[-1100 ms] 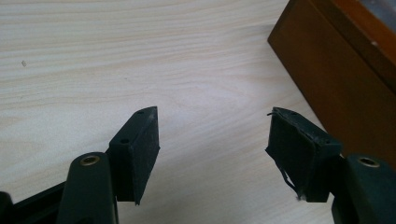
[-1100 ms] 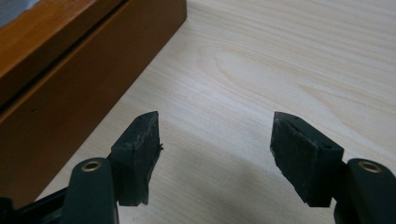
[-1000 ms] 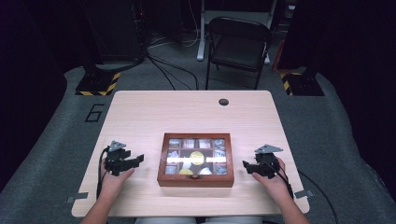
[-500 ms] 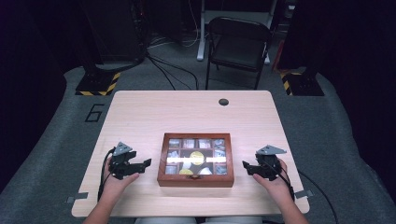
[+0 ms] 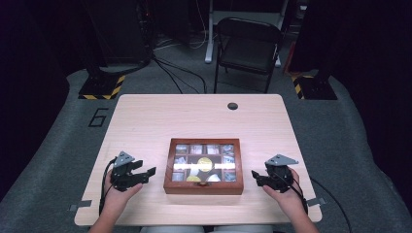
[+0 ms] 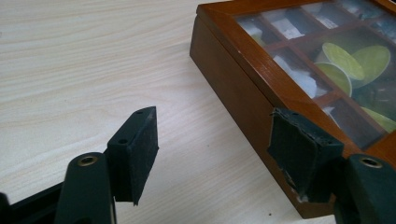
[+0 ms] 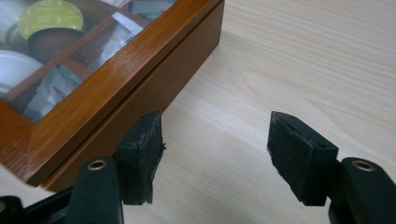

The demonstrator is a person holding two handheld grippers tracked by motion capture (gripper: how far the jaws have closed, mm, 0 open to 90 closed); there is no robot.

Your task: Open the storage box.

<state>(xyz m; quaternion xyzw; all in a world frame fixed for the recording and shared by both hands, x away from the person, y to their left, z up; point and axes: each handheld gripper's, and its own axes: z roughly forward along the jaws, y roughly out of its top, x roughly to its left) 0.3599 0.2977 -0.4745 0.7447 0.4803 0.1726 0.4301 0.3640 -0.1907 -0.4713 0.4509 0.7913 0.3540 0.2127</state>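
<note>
wooden box (image 5: 203, 166) with its glass lid down sits at the near middle of the table (image 5: 160, 116), so i've brought a gripper in on each side, likely to lift the lid or the whole box. my left gripper (image 5: 148, 174) hangs just left of it; its jaws have just been closing, yet nothing is between them. my right gripper (image 5: 254, 176) waits just right, jaws parted and empty. far off, a chair (image 5: 248, 46).
</note>
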